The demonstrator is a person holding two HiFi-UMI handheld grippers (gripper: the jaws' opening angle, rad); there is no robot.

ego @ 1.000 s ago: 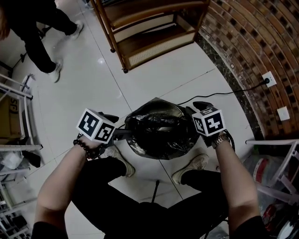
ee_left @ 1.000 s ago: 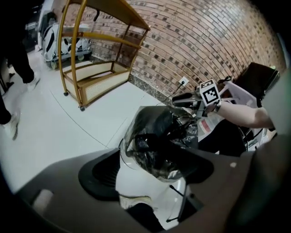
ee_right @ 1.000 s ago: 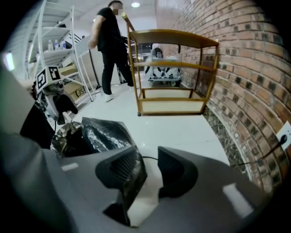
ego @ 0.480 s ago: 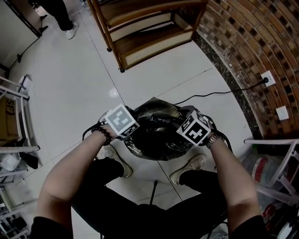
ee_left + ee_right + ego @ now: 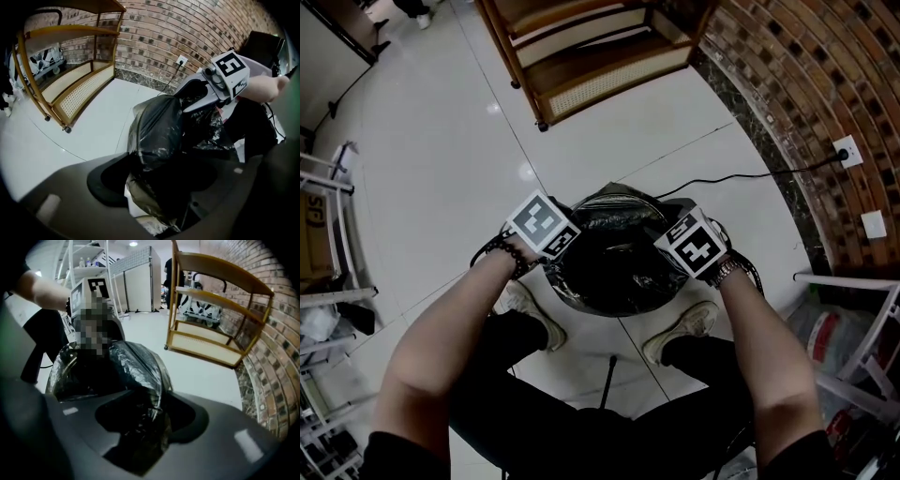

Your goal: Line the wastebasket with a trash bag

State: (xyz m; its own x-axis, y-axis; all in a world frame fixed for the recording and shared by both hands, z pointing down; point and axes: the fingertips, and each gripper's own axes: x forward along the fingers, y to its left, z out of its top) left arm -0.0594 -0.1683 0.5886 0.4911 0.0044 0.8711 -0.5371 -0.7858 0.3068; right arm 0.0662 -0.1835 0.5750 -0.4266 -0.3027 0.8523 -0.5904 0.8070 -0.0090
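The wastebasket stands on the floor between the person's feet, covered by a black trash bag (image 5: pixel 614 272) whose mouth gapes upward. My left gripper (image 5: pixel 565 255) is at the bag's left rim. In the left gripper view its jaws have just been closing, and they stand apart with crumpled black film (image 5: pixel 157 136) and a pale strip of basket wall (image 5: pixel 135 206) between them. My right gripper (image 5: pixel 671 264) is at the right rim. Its jaws have also just closed a little and are still apart, with bunched film (image 5: pixel 145 423) lying in the gap.
A wooden shelf cart (image 5: pixel 591 47) stands beyond the basket. A brick wall (image 5: pixel 797 84) curves along the right, with a black cable (image 5: pixel 722 180) running to a socket (image 5: pixel 848 150). Metal racks stand at the left (image 5: pixel 328 234) and right (image 5: pixel 853 319). Shoes (image 5: pixel 680 333) flank the basket.
Both grippers came in over the bag's rim and sank, the left from well outside the basket. Both marker cubes rolled. A person walking at the far left has left the view.
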